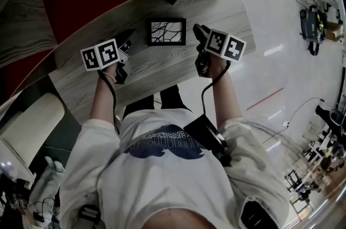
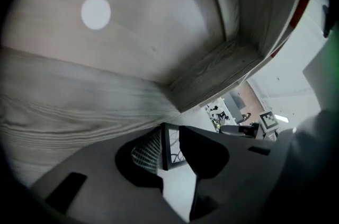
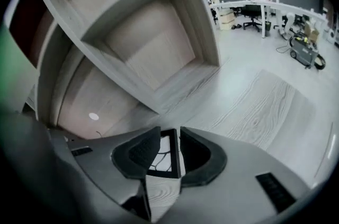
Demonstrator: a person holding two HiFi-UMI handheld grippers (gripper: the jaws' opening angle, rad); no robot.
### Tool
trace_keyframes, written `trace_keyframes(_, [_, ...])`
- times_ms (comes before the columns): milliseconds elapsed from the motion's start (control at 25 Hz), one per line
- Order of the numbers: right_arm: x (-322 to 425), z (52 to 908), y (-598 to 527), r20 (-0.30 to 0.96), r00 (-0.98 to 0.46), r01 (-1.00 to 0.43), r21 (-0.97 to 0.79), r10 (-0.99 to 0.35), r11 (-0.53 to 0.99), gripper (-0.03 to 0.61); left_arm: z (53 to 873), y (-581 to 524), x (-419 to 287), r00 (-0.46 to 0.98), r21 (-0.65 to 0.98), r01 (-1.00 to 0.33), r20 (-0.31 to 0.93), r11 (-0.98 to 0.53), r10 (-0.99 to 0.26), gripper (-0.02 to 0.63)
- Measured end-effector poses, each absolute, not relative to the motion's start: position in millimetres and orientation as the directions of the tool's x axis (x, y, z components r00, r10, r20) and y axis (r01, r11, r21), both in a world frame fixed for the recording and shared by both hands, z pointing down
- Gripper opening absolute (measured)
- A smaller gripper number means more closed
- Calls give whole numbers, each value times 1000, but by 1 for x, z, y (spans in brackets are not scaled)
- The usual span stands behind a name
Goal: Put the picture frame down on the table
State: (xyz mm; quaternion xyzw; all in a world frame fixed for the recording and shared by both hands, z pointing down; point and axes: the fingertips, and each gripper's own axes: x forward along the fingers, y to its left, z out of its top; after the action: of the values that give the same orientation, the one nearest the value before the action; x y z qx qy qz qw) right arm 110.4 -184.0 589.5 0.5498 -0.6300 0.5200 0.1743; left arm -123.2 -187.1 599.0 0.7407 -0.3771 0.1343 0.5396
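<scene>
A black picture frame [image 1: 166,32] holding a white print with dark branching lines rests on the grey wood table [image 1: 162,68], its face turned up toward me. My left gripper [image 1: 131,38] is just left of it and my right gripper [image 1: 199,32] just right of it. A strip of table shows between each and the frame. In the left gripper view the frame [image 2: 172,146] shows nearly edge-on through the gap of the open jaws [image 2: 170,131]. In the right gripper view the frame [image 3: 168,151] shows beyond the open jaws [image 3: 170,132], lying on the tabletop.
A grey wood shelf unit [image 3: 148,43] rises behind the table. A pale padded seat [image 1: 32,125] stands at the left of the person. On the shiny floor to the right are a machine with cables [image 1: 309,25] and office desks [image 3: 254,0].
</scene>
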Motion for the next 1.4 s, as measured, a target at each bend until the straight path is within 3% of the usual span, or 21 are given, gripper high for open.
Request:
trace_keyframes(240, [131,497,-168,581,-389,-782,-618,-715,-77,92,503,-167,-160,602,708,-684,410,-176,-685,89])
trace_keyframes(480, [119,415,-131,349,-466,-731,-669,-813,132,17,419,-132,-149,582,597,-717,229,-360,-780,63])
trace_keyframes(680, [112,366,-94,279,-455,-818,-506,-846,273,6,360,-100,-146,494,472,-786,92,-398,-865,26])
trace_keyframes(880, [120,314,-72,172,-364,-914,-255,-916,315,0,306,-75,-138,445,318,-849,-3,-423,-896,17])
trace_keyframes(1040, [124,274,-64,53,-305,-950,-78,-951,301,0,268,-68,-135,411,277,-865,-92,-419,-907,11])
trace_keyframes(1400, [123,237,-61,-125,-196,-973,145,-973,177,0,223,-71,-113,340,-69,-940,-197,-333,-920,8])
